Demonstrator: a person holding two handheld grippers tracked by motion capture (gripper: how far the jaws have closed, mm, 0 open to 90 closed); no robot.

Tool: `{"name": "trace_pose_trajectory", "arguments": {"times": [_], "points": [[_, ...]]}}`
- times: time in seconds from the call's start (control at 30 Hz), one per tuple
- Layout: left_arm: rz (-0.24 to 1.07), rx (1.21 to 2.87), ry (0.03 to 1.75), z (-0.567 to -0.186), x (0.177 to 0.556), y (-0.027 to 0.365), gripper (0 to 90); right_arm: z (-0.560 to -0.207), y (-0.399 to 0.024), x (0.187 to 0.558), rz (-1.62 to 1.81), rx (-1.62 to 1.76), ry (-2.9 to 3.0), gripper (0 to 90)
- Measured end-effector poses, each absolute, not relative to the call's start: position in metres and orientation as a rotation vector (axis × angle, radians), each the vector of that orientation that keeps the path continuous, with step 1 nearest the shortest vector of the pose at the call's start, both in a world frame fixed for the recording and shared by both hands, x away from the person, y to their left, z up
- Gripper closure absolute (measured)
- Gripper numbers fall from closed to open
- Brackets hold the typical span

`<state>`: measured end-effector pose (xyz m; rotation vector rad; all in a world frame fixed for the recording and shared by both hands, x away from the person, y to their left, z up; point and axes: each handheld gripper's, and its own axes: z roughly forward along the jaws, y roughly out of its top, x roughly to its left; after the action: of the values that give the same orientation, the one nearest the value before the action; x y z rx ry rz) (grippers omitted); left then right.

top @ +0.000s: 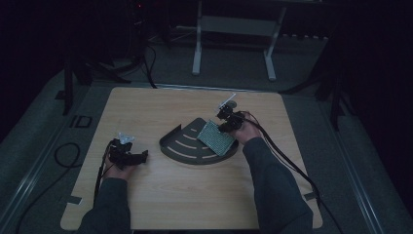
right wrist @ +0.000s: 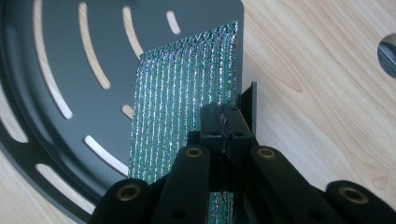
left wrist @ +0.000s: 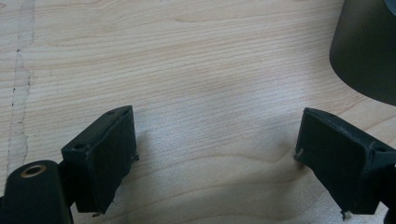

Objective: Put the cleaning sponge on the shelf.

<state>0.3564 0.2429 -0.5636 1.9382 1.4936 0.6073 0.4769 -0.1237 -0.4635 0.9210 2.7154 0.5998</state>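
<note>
A dark, fan-shaped slotted tray [top: 185,156] lies in the middle of the wooden table. A green, glittery ribbed sheet [top: 215,137] leans over the tray's right part, its far edge lifted. My right gripper [top: 228,124] is shut on that edge. In the right gripper view its jaws [right wrist: 224,122] meet on the right edge of the sheet [right wrist: 182,93], above the tray [right wrist: 56,46]. My left gripper [top: 139,157] rests at the table's left, pointing toward the tray. Its jaws [left wrist: 215,140] stand wide open over bare wood, with the tray's edge [left wrist: 369,51] ahead at upper right.
The table [top: 170,200] has rounded corners and a small hole [right wrist: 387,51] just right of the tray. Cables trail from both grippers off the table's sides. A white frame's legs [top: 197,48] stand on the floor beyond the far edge.
</note>
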Motion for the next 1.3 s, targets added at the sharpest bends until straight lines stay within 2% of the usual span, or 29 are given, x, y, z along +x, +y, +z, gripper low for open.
{"name": "trace_pose_trajectory", "arguments": {"times": [0.37, 0.8, 1.07, 1.3], "points": [[0.608, 1.938, 1.494, -0.564, 0.356, 0.243, 12.5, -0.473, -0.140, 0.477, 0.586, 0.964, 2.706, 88.9], [0.608, 1.938, 1.493, -0.564, 0.356, 0.243, 12.5, -0.476, -0.138, 0.479, 0.560, 0.943, 2.684, 89.5], [0.608, 1.938, 1.493, -0.564, 0.356, 0.243, 12.5, -0.467, -0.142, 0.476, 0.605, 0.944, 2.651, 83.4], [0.607, 1.938, 1.494, -0.564, 0.356, 0.243, 12.5, -0.464, -0.144, 0.472, 0.630, 0.939, 2.631, 73.4]]}}
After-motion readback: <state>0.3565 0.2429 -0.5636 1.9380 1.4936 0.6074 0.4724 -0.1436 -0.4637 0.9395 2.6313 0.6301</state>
